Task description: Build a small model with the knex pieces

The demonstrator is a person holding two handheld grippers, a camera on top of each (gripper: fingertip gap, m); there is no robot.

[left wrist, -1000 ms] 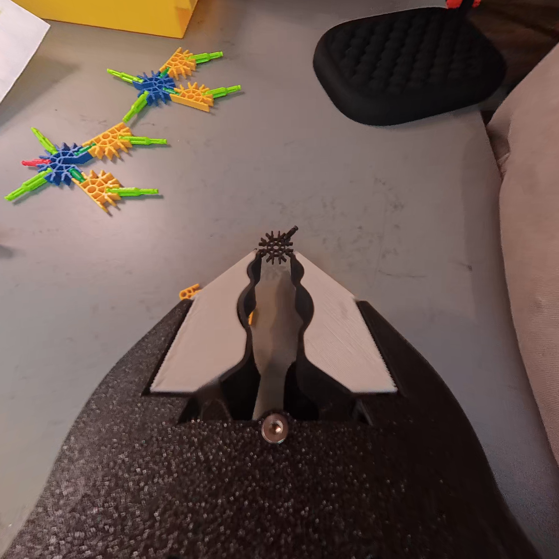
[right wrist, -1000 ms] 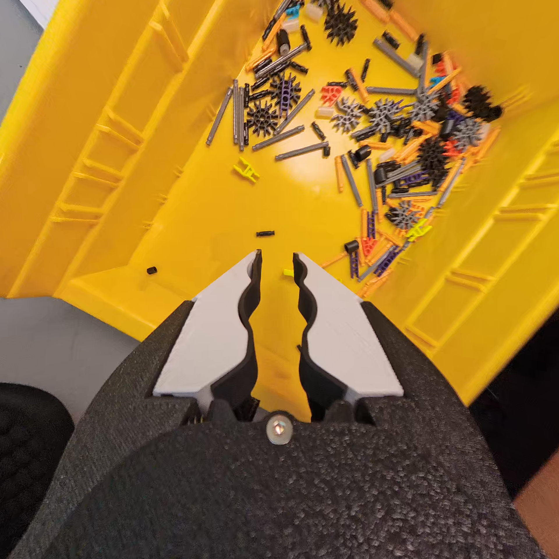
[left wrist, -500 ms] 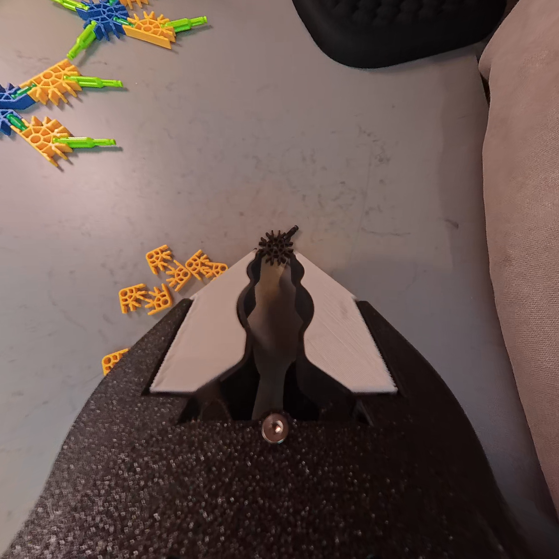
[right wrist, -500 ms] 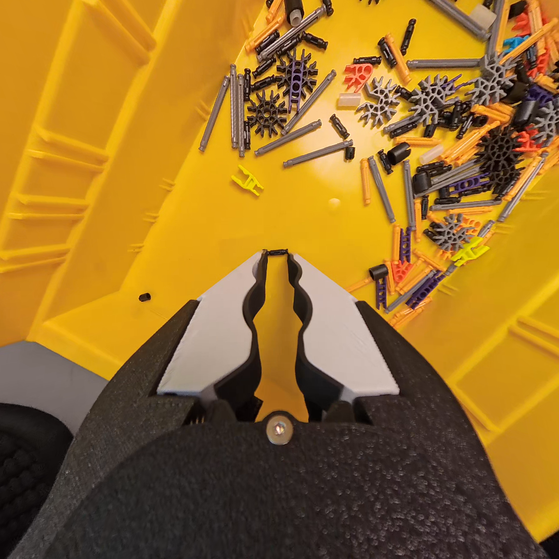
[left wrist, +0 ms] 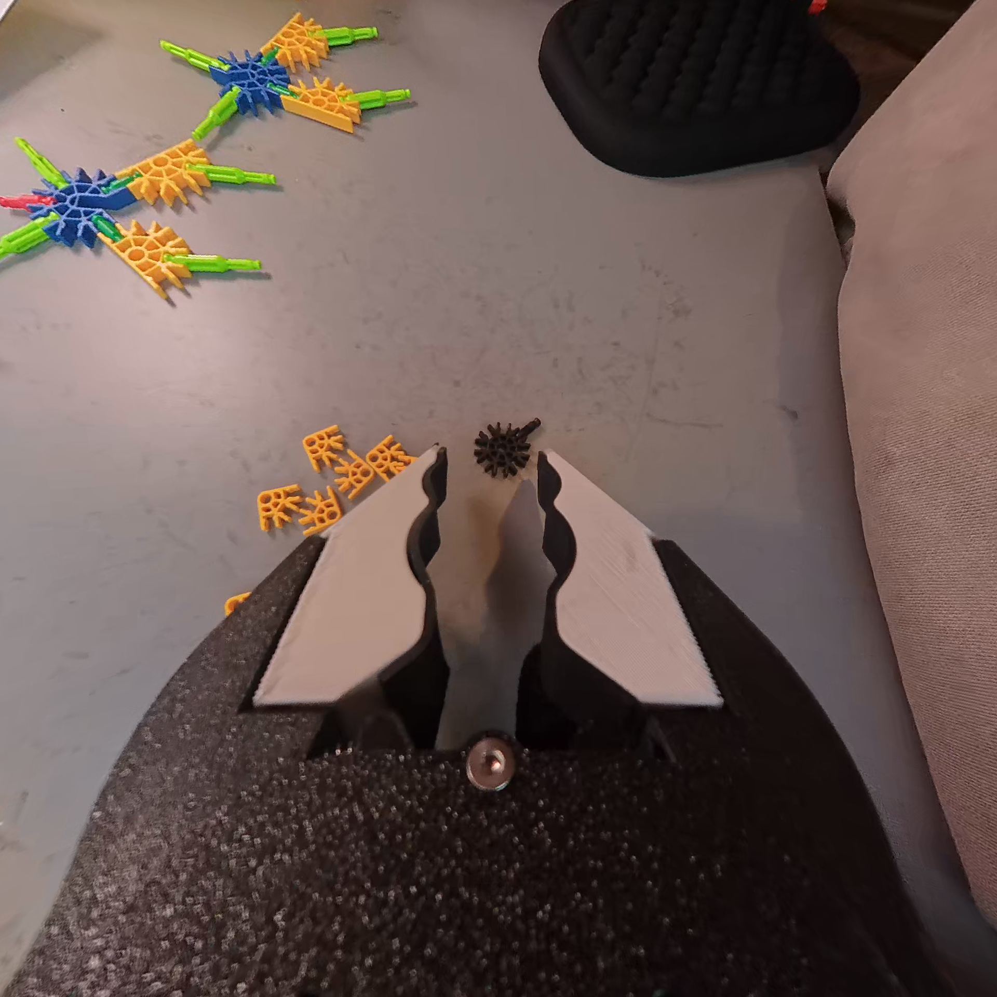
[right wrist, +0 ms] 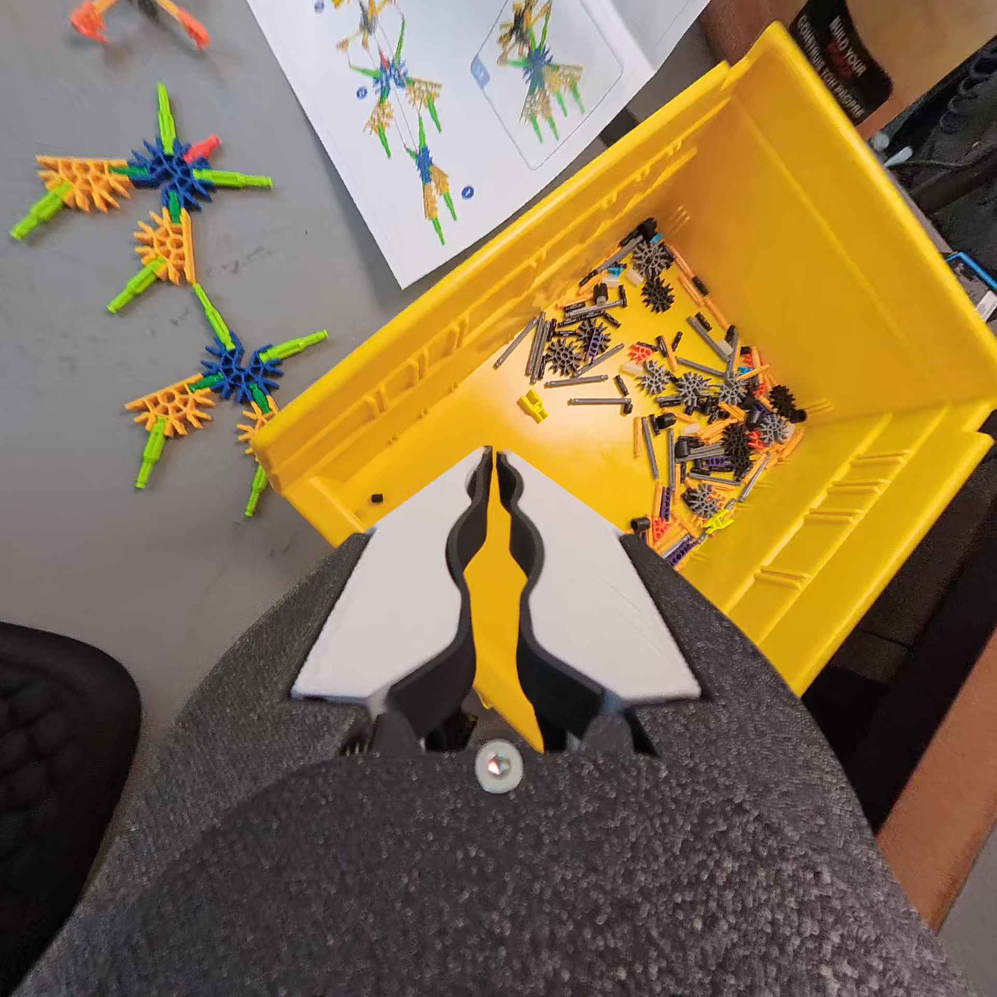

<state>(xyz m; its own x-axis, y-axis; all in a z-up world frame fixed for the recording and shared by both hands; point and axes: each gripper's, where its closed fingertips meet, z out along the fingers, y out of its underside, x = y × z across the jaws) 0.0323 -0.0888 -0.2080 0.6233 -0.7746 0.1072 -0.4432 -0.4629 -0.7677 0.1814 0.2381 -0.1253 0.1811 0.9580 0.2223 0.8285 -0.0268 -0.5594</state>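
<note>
My left gripper (left wrist: 491,458) is open just above the grey table (left wrist: 485,270). A black snowflake connector with a short black rod in it (left wrist: 504,449) lies flat on the table between the fingertips, free of both. My right gripper (right wrist: 492,454) is shut and held high over the near corner of the yellow bin (right wrist: 809,189). Only a dark sliver of a small black rod shows at its tips. A heap of grey, black and orange rods and connectors (right wrist: 701,404) lies in the bin.
Two blue, orange and green assemblies (left wrist: 253,89) (left wrist: 81,202) lie at the far left, also in the right wrist view (right wrist: 178,178) (right wrist: 237,372). Loose orange connectors (left wrist: 345,475) lie left of my left fingers. Also in view: black pad (left wrist: 696,81), beige cushion (left wrist: 928,431), instruction sheet (right wrist: 458,108). My right fingertips sit around 35 cm from my left ones.
My left gripper opened and let go of the black connector, which now lies on the table. My right gripper shut on the small black rod and rose out of the bin.
</note>
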